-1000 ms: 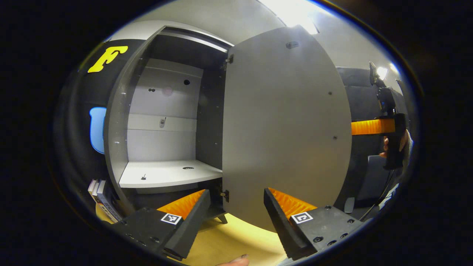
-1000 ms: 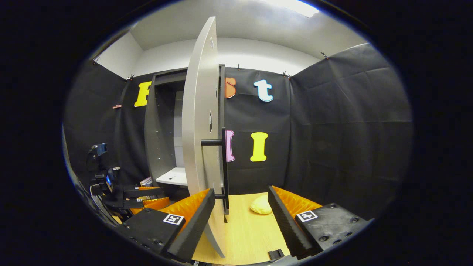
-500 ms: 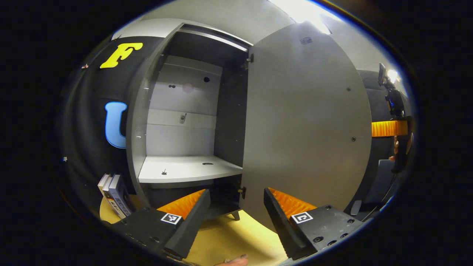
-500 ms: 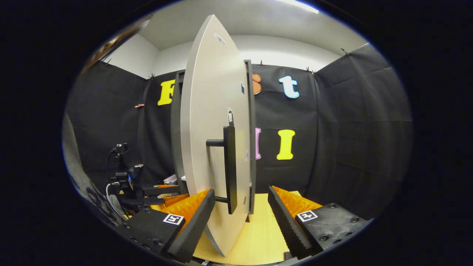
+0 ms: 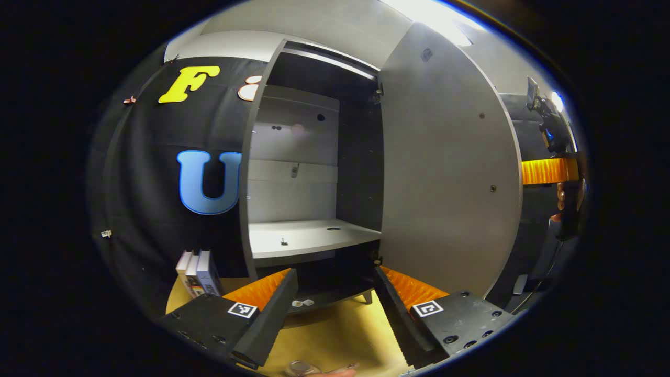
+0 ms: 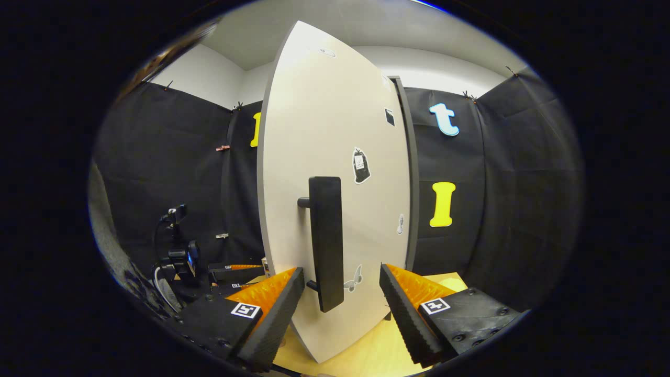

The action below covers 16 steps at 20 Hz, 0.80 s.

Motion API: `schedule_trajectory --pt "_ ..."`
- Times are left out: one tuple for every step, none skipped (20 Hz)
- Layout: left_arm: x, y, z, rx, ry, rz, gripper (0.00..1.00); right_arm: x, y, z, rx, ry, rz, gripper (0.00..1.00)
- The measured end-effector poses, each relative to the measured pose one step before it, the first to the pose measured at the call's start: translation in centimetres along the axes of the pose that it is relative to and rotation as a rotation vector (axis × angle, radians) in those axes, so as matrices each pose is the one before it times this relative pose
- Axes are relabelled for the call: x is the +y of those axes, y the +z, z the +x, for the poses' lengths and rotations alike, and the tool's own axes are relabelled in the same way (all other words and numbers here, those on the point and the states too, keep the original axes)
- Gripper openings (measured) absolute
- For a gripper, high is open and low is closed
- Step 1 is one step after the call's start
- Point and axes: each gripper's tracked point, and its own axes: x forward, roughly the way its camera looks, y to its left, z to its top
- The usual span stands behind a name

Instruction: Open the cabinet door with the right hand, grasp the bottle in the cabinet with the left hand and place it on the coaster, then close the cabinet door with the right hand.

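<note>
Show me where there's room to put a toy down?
The cabinet shelf is mostly bare, bordered by the back wall and the open door. The yellow table between the fingers is bare too. By the books it is crowded.

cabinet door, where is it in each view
Left gripper view: the cabinet door fills the right of centre, swung open, inner face showing.
Right gripper view: it stands in the centre, outer face showing with its dark handle.
Shared landmark: the cabinet, its edge behind the door.
</note>
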Motion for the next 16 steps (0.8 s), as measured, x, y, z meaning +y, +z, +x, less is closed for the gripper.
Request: schedule_trajectory --pt "0.792 -0.052 -0.477 0.00207 0.00960 0.00402 0.92 0.612 -0.078 0.802 -0.00297 0.01029 0.01097 0.95" --pt "0.736 0.073 -0.451 0.00164 0.00904 0.00198 0.92 0.602 -0.166 0.847 -0.00214 0.01075 0.01410 0.95" --pt "0.667 -0.119 -0.432 0.00464 0.00977 0.00129 0.92 0.790 -0.163 0.814 -0.00184 0.01217 0.01464 0.95" --pt "0.604 -0.011 -0.510 0.00488 0.00684 0.00287 0.92 0.816 -0.122 0.870 -0.00235 0.01440 0.01220 0.95" --pt "0.568 -0.103 -0.445 0.00816 0.00815 0.00247 0.92 0.931 -0.298 0.926 -0.00164 0.02022 0.00679 0.95" --pt "0.610 -0.135 -0.547 0.00648 0.01038 0.00202 0.92 1.328 -0.252 0.929 -0.00102 0.02890 -0.00453 0.95" --pt "0.857 -0.074 -0.407 0.00532 0.01639 -0.00054 0.92 0.791 0.271 1.071 -0.00152 0.01359 -0.01129 0.96" --pt "0.698 -0.068 -0.521 0.01061 0.01329 -0.00838 0.92 0.233 0.081 0.430 -0.00185 0.01492 -0.01415 0.96" --pt "0.429 -0.234 -0.311 0.00974 0.00871 -0.01189 0.92 0.097 -0.165 0.213 -0.00432 0.01583 -0.00826 0.97" --pt "0.453 0.134 -0.428 0.00553 0.01078 -0.01576 0.92 0.038 0.122 0.135 -0.00440 0.01080 -0.00724 0.97" --pt "0.527 0.226 -0.395 -0.00040 0.01625 -0.02015 0.92 -0.121 -0.017 0.028 0.00087 0.00349 -0.01189 0.97" --pt "0.420 0.246 -0.420 0.00070 0.01594 -0.02346 0.92 -0.348 -0.056 -0.154 0.00237 -0.00554 -0.01213 0.96" --pt "0.201 0.108 -0.319 -0.00185 0.01587 -0.02241 0.92 -0.685 0.153 0.118 -0.00198 -0.01220 -0.01721 0.97" --pt "0.002 0.376 -0.203 -0.00758 0.01676 -0.01722 0.92 -0.896 0.095 -0.023 -0.00436 -0.01616 -0.01597 0.97" --pt "-0.017 0.213 0.083 -0.00896 0.01690 -0.00999 0.84 -1.017 -0.014 0.253 -0.00430 -0.02472 -0.01727 0.97" --pt "-0.088 0.122 0.067 -0.00537 0.02221 0.00068 0.88 -1.350 -0.147 0.127 0.00029 -0.03596 -0.02286 0.97"
